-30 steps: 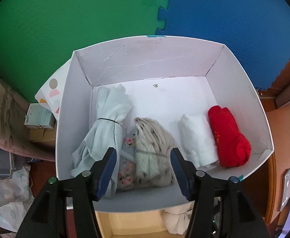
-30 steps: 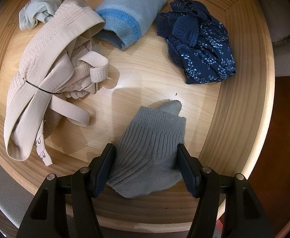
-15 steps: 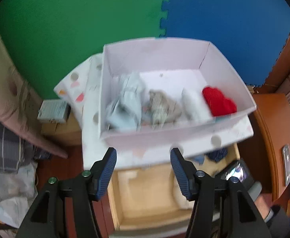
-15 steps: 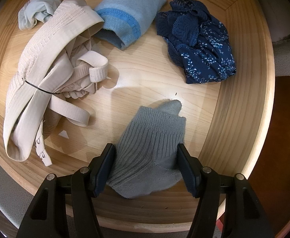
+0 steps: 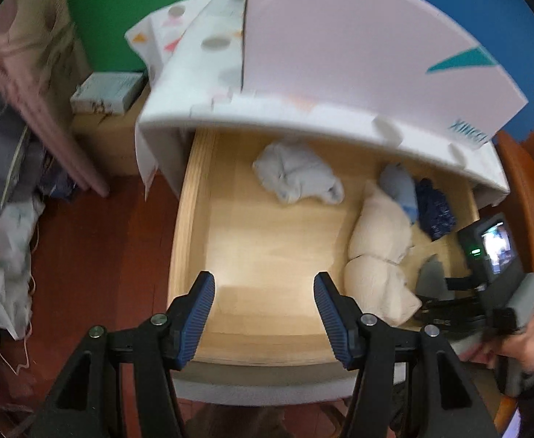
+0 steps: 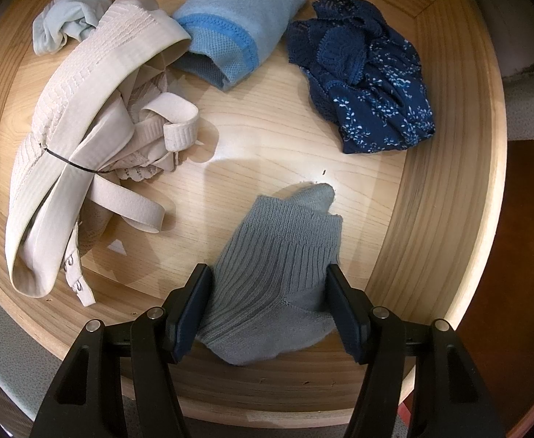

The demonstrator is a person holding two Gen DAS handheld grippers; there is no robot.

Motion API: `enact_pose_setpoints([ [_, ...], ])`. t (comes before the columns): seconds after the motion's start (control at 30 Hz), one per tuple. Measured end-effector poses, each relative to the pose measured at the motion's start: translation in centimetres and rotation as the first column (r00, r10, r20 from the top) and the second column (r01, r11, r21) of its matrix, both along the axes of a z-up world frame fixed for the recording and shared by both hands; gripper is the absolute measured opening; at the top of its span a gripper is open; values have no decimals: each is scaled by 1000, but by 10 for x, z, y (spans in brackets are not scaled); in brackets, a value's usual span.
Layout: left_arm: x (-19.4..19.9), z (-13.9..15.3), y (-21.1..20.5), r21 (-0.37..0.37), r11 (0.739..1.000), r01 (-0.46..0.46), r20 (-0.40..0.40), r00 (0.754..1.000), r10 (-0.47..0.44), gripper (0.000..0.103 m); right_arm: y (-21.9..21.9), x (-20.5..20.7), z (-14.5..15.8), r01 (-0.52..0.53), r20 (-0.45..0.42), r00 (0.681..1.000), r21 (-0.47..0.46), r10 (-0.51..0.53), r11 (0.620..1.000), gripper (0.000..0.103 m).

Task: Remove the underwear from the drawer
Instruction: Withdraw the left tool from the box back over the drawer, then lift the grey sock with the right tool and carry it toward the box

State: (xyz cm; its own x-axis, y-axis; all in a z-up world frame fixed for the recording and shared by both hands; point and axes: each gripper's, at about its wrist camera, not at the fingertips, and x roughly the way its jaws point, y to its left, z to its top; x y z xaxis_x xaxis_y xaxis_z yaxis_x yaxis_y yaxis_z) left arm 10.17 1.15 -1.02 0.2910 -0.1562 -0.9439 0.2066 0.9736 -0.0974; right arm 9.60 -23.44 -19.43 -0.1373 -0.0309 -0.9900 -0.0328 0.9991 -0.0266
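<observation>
The wooden drawer (image 5: 193,219) stands open below me. My left gripper (image 5: 265,306) hangs open and empty over its bare left floor. Inside lie a pale blue bundle (image 5: 296,175), a beige bra (image 5: 380,241), light blue underwear (image 5: 400,189) and navy floral underwear (image 5: 433,208). My right gripper (image 6: 268,306) points straight down, open, with a grey sock (image 6: 277,266) flat between its pads. Beyond it are the beige bra (image 6: 69,138), the light blue underwear (image 6: 237,25), the navy underwear (image 6: 369,84) and the pale bundle (image 6: 66,22).
A white box (image 5: 340,54) overhangs the drawer's far side. A small carton (image 5: 106,91) and piled fabrics stand at the left over a red floor (image 5: 102,255). A person's hand (image 5: 522,343) holds the right tool at the drawer's right wall (image 6: 449,200).
The left wrist view has swung from inside the white box back and down to the open drawer. The right gripper and the sock have not moved.
</observation>
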Motion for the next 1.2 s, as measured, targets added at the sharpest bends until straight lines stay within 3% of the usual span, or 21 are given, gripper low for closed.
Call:
enact_pose_setpoints([
  [0.2, -6, -30, -5, 20, 1000, -6, -32, 999, 6, 58, -3, 0, -4, -2, 0, 1000, 1, 2, 1000, 60],
  [0.33, -10, -23, -10, 49, 999, 7, 60, 998, -10, 58, -3, 0, -4, -3, 2, 1000, -1, 3, 1000, 59],
  [0.43, -13, -19, -9, 18, 1000, 21, 87, 996, -22, 58, -3, 1, -3, -12, 11, 1000, -8, 12, 1000, 56],
  [0.6, -15, -17, -11, 36, 999, 22, 121, 992, -26, 58, 1, 0, 2, -25, 27, 999, -20, 26, 999, 47],
  [0.87, -16, -16, -10, 15, 999, 36, 117, 992, -38, 58, -1, -1, 18, -17, 88, 996, -39, 20, 999, 29],
  [1.2, -15, -17, -9, 10, 1000, 25, 109, 994, -26, 58, -21, 3, 46, 49, 141, 989, -12, -46, 999, 26],
])
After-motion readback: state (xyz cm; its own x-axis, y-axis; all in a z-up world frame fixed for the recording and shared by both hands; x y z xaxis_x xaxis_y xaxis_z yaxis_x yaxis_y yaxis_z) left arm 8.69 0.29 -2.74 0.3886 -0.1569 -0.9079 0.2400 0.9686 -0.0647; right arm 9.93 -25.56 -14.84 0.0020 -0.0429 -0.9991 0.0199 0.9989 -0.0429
